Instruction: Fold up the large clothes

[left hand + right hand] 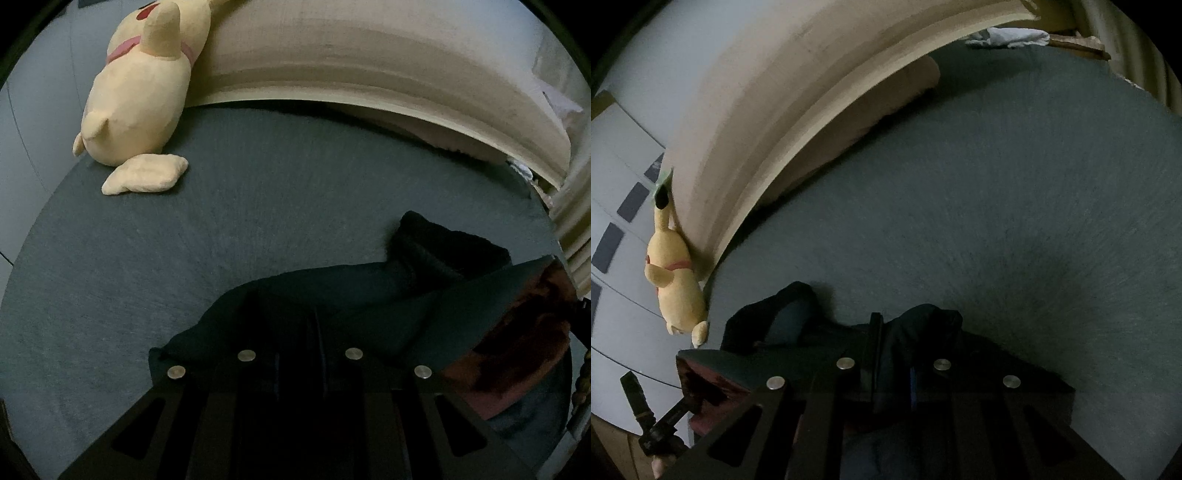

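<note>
Your 2 grippers — left gripper [299,332] and right gripper [892,350] — both pinch the dark garment [369,295]; it's soft and limp, so grip hems toward 12 o'clock.

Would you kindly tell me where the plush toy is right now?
The plush toy lies at the bed's far-left corner in the left wrist view, against the headboard.

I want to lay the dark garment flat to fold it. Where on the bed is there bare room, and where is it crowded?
The grey bed cover lies bare between the dark garment and the beige headboard, widest ahead of the right gripper. It is crowded at the yellow plush toy against the headboard, and around the left gripper, where the garment bunches.
</note>
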`<state>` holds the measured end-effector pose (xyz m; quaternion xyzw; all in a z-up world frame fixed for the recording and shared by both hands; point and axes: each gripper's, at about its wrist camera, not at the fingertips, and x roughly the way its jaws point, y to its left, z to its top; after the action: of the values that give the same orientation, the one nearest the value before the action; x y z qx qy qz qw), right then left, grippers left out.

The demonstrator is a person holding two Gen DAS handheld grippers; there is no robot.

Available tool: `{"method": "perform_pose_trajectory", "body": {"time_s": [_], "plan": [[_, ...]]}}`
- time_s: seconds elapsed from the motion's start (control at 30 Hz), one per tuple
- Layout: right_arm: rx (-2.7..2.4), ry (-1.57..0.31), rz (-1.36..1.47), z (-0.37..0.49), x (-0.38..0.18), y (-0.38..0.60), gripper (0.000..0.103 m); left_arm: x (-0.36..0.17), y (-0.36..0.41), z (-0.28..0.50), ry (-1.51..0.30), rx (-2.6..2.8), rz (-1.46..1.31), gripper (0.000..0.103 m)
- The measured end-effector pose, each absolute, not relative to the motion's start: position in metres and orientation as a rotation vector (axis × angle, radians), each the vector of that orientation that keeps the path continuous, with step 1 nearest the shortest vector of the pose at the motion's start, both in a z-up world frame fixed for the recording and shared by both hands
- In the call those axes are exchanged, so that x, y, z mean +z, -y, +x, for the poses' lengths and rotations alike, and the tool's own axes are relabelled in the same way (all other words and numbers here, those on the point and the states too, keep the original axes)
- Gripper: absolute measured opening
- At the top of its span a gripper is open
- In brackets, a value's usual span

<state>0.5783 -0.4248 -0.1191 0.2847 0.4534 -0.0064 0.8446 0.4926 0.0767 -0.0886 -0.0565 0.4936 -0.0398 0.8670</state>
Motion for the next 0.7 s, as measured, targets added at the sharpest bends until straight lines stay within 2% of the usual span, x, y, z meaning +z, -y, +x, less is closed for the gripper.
{"method": "perform_pose_trajectory", "body": {"time_s": [0.7], "plan": [[-0.032,-0.978,0.607,0.581,-0.132,0.424,0.013,-0.097,-0.073,0.498,-1.058,-0.063,-0.093,0.017]]}}
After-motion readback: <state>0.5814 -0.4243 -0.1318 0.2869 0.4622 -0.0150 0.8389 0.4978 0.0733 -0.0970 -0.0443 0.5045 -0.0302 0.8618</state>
